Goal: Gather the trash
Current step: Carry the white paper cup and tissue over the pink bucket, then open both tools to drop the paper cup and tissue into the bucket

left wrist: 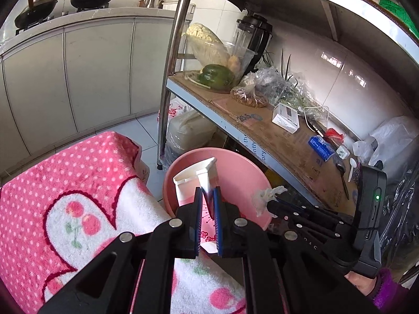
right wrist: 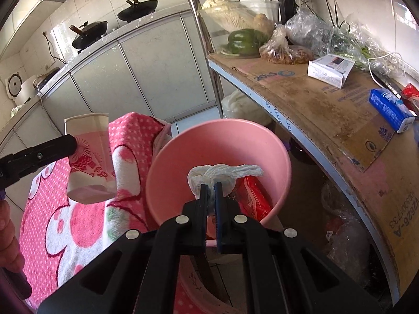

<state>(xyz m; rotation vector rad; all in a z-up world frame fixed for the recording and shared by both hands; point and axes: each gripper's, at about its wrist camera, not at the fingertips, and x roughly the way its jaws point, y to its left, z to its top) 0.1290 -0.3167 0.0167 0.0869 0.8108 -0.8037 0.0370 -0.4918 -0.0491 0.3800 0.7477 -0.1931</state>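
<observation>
My left gripper point(left wrist: 208, 191) is shut on a squashed pink-and-white paper cup point(left wrist: 195, 179) and holds it over the near rim of a pink plastic basin point(left wrist: 235, 167). The cup also shows in the right wrist view point(right wrist: 89, 157), left of the basin point(right wrist: 217, 146) and above the towel. My right gripper point(right wrist: 211, 187) is shut on a crumpled white tissue wad point(right wrist: 220, 174) and holds it over the basin's opening. The wad shows in the left wrist view point(left wrist: 265, 196) at the tip of the right gripper. A red wrapper point(right wrist: 252, 196) lies inside the basin.
A pink dotted towel point(left wrist: 78, 201) covers a surface to the left of the basin. A metal rack shelf point(left wrist: 275, 141) lined with cardboard holds vegetables, bags, a white box point(left wrist: 285, 117) and a blue packet point(left wrist: 320, 147). White cabinets point(left wrist: 91, 73) with woks stand behind.
</observation>
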